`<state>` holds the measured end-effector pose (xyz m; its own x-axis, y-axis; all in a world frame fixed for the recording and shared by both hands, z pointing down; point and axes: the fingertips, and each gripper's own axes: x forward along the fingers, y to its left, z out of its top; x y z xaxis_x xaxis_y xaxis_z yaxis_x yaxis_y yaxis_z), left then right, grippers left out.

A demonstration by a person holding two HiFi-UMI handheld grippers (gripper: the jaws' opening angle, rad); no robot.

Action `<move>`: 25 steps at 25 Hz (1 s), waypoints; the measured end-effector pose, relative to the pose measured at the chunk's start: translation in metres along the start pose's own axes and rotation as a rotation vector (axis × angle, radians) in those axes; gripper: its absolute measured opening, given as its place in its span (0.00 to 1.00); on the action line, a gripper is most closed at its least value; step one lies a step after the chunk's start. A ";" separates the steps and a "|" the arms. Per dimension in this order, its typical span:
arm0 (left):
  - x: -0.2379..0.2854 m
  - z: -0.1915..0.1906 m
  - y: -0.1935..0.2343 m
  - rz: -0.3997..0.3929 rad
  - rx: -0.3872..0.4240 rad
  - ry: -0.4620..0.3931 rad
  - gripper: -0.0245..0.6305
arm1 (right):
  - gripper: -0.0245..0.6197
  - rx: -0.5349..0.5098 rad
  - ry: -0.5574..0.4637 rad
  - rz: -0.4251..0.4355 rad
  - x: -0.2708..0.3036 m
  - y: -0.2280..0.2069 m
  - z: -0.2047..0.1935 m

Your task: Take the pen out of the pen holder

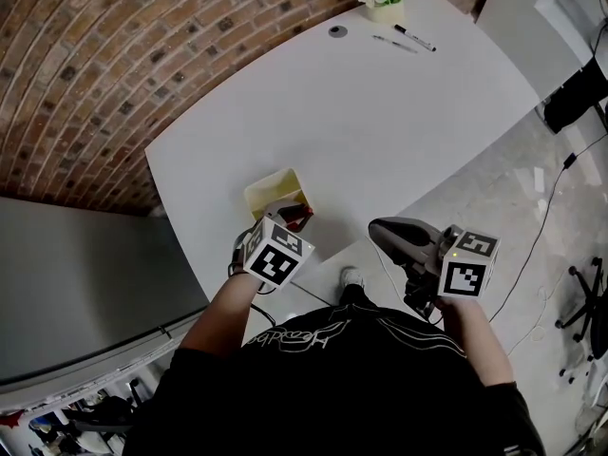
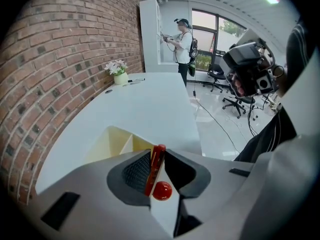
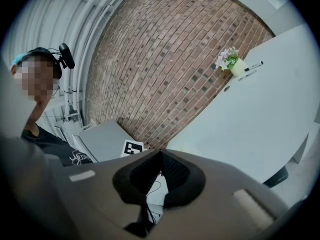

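Pen [image 2: 154, 165] is clamped in my left tongs [image 2: 156, 153] at the holder's [image 2: 114, 140] near edge, so I should draw it straight up and out, grip steady, with my right tongs [image 3: 160, 155] closed, empty, aside.

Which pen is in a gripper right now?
The red pen, clamped in the left gripper at the pen holder. The other two pens lie far off by the flower pot.

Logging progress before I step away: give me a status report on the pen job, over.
Left tongs shut on the red pen, over the yellow pen holder. Right tongs shut, empty, off the table edge. Nothing blocking the lift.
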<state>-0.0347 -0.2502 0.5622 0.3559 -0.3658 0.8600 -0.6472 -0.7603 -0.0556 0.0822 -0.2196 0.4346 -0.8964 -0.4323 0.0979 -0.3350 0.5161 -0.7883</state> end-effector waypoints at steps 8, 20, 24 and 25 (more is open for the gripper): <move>-0.001 0.000 -0.002 -0.034 -0.021 -0.035 0.17 | 0.04 -0.004 -0.013 -0.018 -0.002 0.006 -0.009; -0.034 0.008 0.012 0.021 -0.054 -0.108 0.16 | 0.04 -0.036 -0.026 -0.027 -0.002 0.027 -0.013; -0.055 0.006 0.016 0.056 -0.073 -0.151 0.15 | 0.04 -0.057 -0.036 -0.022 -0.001 0.044 -0.017; -0.061 0.006 0.018 0.065 -0.078 -0.171 0.15 | 0.04 -0.063 -0.039 -0.021 -0.001 0.048 -0.017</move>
<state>-0.0637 -0.2450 0.5058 0.4162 -0.5038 0.7569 -0.7207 -0.6904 -0.0633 0.0616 -0.1814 0.4071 -0.8775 -0.4712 0.0890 -0.3720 0.5518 -0.7464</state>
